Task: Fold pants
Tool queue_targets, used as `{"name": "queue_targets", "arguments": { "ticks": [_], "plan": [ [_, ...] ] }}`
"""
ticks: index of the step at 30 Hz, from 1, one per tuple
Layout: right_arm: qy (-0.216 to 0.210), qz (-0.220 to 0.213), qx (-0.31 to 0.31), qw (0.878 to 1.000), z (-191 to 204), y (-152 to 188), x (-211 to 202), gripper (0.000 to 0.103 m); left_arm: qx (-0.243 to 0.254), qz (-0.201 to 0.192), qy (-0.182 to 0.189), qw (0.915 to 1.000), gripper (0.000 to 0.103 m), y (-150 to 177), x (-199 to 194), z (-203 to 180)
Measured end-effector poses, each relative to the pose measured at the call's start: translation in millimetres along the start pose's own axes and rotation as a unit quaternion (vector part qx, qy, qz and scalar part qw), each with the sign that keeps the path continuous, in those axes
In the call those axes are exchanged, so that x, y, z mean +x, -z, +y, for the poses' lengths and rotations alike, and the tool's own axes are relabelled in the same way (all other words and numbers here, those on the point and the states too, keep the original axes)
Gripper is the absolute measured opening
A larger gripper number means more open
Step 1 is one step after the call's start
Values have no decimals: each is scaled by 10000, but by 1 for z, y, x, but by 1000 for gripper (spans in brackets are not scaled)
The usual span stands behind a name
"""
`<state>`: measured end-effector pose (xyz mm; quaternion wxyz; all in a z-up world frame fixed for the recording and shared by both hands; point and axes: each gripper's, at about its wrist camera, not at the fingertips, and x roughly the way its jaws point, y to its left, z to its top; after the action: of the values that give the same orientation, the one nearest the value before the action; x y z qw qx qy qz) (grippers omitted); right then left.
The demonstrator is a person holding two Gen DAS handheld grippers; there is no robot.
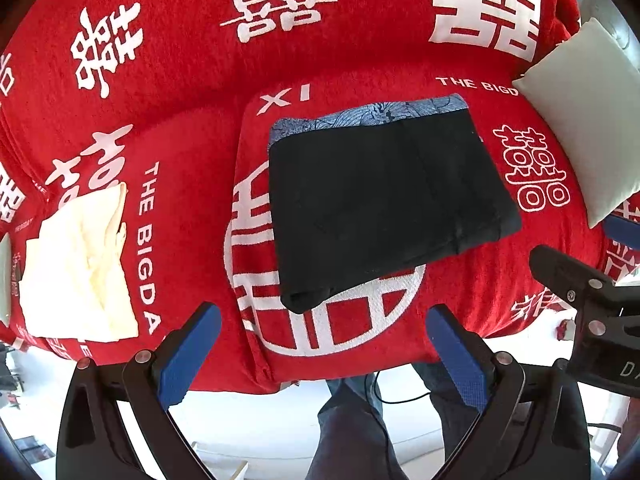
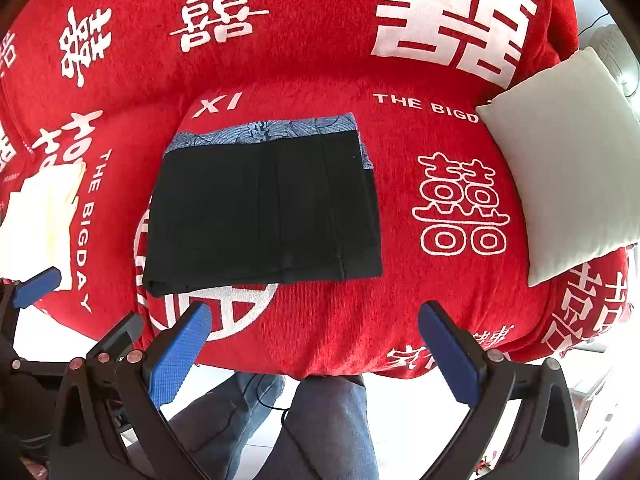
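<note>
Two grippers hang over a big red sofa with white signs all over its cover, and we hold one in each hand. On the seat we see a pale cushion at the right, a cream cloth at the left, and in the middle the black pants, which lie flat as a neat square pack with a blue patterned band along the far edge. We think the folding is done or nearly done, since the pack looks tidy and no leg sticks out. If one more fold is wanted, we would need to go forward and down to the near edge, pinch it at both corners, and lift it over to the far edge, keeping the layers together. Our left gripper is spread wide and holds nothing; the pants lie just past its fingers, a bit toward the right one. Our right gripper is spread wide too and is empty; the pants lie ahead of it and toward its left finger. Neither gripper touches the pants. Below, past the sofa's edge, we see our legs in blue jeans.
</note>
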<state>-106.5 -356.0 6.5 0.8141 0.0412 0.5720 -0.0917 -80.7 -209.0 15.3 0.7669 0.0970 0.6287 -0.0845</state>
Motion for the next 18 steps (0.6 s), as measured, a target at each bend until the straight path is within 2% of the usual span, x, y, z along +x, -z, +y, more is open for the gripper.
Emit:
{"name": "queue_targets", "arguments": {
  "ticks": [13,18],
  "plan": [
    [-2,11,-52,10000,0,-1,1,103,-171,13,196,9997,103,0,3,4],
    [0,15,-57,10000,0,-1,2,103,-95,-97,232,9996,103,0,1,3]
  ]
}}
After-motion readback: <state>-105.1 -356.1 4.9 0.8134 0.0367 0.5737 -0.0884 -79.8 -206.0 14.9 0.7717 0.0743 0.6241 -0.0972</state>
